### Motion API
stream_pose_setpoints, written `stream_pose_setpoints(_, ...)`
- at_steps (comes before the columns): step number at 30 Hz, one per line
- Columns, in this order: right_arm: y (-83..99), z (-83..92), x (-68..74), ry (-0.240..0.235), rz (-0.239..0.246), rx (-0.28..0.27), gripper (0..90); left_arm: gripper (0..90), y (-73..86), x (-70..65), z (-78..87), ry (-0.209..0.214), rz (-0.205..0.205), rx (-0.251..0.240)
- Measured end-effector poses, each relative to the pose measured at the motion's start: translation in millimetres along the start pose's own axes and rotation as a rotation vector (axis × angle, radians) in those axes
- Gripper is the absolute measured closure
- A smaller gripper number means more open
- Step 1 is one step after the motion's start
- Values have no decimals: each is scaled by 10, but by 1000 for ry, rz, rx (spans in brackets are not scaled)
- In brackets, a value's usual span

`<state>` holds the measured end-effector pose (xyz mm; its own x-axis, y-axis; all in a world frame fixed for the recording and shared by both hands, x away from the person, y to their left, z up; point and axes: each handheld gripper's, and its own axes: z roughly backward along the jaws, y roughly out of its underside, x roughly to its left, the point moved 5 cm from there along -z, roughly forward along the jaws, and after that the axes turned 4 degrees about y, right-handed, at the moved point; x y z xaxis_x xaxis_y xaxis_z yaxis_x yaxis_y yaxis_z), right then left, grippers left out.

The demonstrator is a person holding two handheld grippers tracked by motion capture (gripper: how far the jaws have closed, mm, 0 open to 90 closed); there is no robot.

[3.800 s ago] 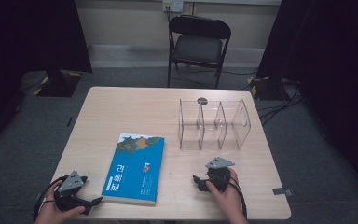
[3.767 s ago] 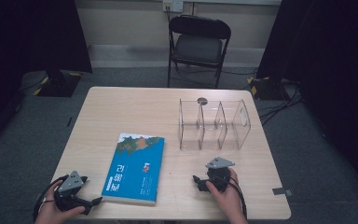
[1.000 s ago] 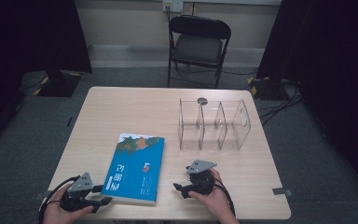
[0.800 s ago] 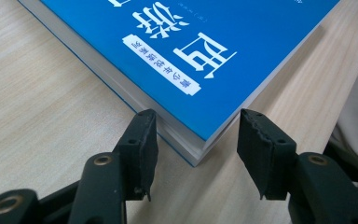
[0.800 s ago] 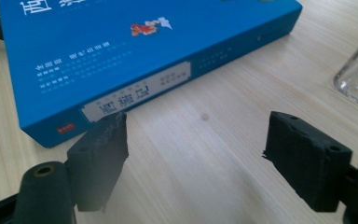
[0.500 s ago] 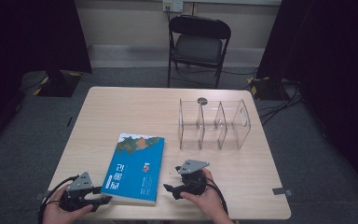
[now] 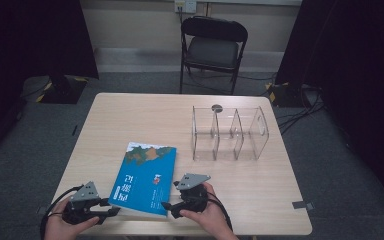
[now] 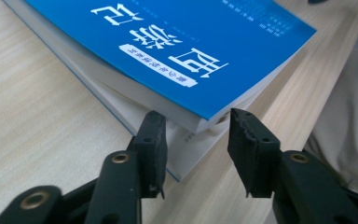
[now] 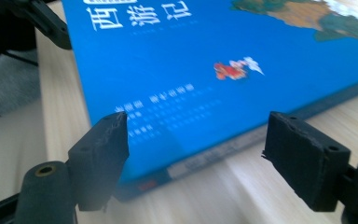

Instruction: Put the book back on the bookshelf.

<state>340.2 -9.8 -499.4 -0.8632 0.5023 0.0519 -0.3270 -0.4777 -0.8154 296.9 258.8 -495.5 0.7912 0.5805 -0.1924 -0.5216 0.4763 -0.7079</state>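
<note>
Blue book [image 7: 144,179] flat on counter [image 7: 145,120]; left tongs [image 8: 196,140] closing around 7 o'clock corner, not yet gripping; right tongs [image 9: 196,154] open at 5 o'clock edge. Seat pads squarely before lifting.

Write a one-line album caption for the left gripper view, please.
Left gripper, jaws closing in around the lifted corner of a blue book on a wooden table.

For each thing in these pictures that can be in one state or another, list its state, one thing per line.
book: closed, flat on the table, near corner lifted
left gripper: jaws apart at the book's corner, just been closing
right gripper: open at the book's spine edge
clear organiser: upright, empty
folding chair: unfolded, vacant
</note>
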Motion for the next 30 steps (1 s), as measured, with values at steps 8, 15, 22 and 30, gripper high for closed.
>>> stream_pose_setpoints(8,-107,-107,185,-34,29,9,206,600,-47,-4,18,1,-12,2)
stream_pose_setpoints(15,-220,-205,337,-79,63,-1,193,603,-76,-16,27,-1,-1,-4)
stream_pose_setpoints(22,-236,-346,494,-93,74,1,178,623,-101,-36,47,5,2,-23)
stream_pose_setpoints(30,-234,-472,583,-57,93,11,151,627,-107,-39,48,0,-3,-24)
